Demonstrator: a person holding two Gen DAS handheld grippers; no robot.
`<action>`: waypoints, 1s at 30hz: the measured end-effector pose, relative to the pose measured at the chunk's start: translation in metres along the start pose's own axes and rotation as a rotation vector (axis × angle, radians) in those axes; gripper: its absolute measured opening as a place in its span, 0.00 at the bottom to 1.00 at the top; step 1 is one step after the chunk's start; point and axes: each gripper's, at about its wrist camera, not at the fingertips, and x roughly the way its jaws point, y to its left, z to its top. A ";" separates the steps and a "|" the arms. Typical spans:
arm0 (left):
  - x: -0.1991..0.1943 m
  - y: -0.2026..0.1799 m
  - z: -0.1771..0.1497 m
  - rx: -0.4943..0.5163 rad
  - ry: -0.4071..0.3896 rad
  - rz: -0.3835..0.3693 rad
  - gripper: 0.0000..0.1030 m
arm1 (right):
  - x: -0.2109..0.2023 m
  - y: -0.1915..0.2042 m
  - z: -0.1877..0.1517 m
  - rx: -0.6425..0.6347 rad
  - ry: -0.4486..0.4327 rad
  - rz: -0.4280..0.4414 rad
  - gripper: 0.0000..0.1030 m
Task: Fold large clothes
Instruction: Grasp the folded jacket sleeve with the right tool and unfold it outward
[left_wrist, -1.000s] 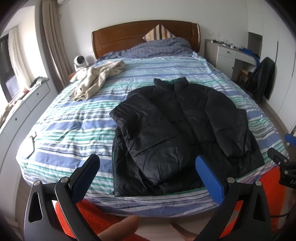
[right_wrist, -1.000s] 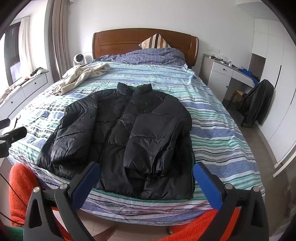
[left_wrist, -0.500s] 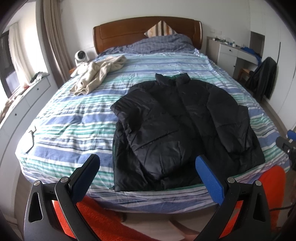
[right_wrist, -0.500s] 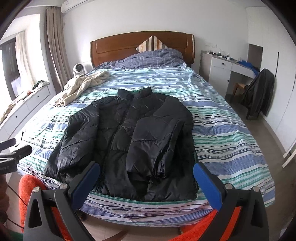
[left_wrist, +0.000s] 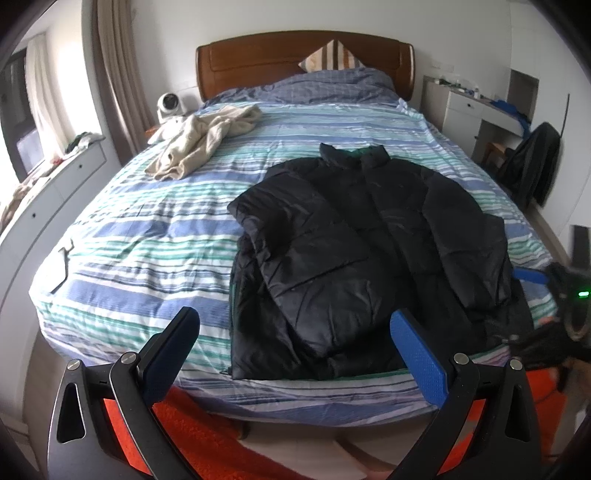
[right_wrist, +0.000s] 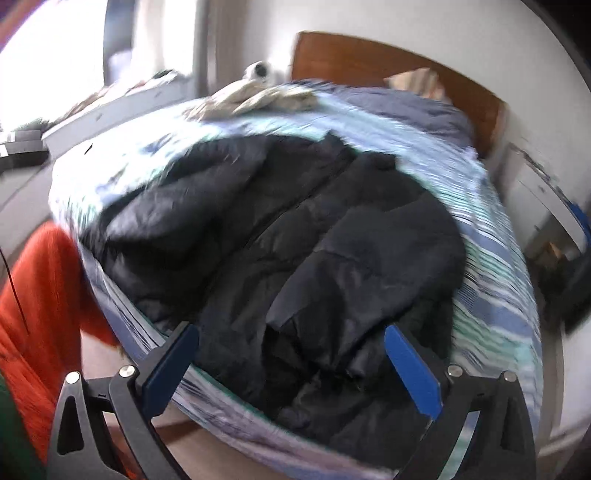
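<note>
Your left gripper is held out in front of the foot of a bed, its two blue-padded fingers spread wide apart with nothing between them. Your right gripper is likewise spread open and empty; its view is tilted and smeared, so fine detail there is hard to read.

The thing you are folding, a black puffer jacket, lies flat on the striped blue, green and white bedcover, towards the foot of the bed and right of centre in the left view. Its collar points to the wooden headboard. One sleeve is folded in across the front of the jacket on the left side of that view, making a thick padded layer; the other sleeve lies down along the jacket's right edge. The hem reaches close to the bed's near edge. In the right wrist view the same jacket fills the middle of the frame, just beyond the gripper's fingers, not touching them.

A crumpled cream garment sits well apart from the jacket, at the far left part of the bed. A striped pillow leans against the headboard. A small white fan stands beside the bed at the left. A white counter with drawers stands to the right, and a dark garment hangs over a chair near it. Orange cloth shows low in both views, close beneath the grippers.
</note>
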 end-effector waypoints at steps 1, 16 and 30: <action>0.001 0.001 -0.001 -0.002 0.004 0.004 1.00 | 0.017 -0.001 0.000 -0.045 0.012 -0.008 0.98; 0.013 0.004 -0.004 -0.006 0.035 0.023 1.00 | -0.078 -0.087 0.005 0.422 -0.239 -0.007 0.14; 0.005 -0.010 -0.001 0.038 0.010 0.004 1.00 | -0.160 -0.292 -0.080 0.823 -0.336 -0.362 0.14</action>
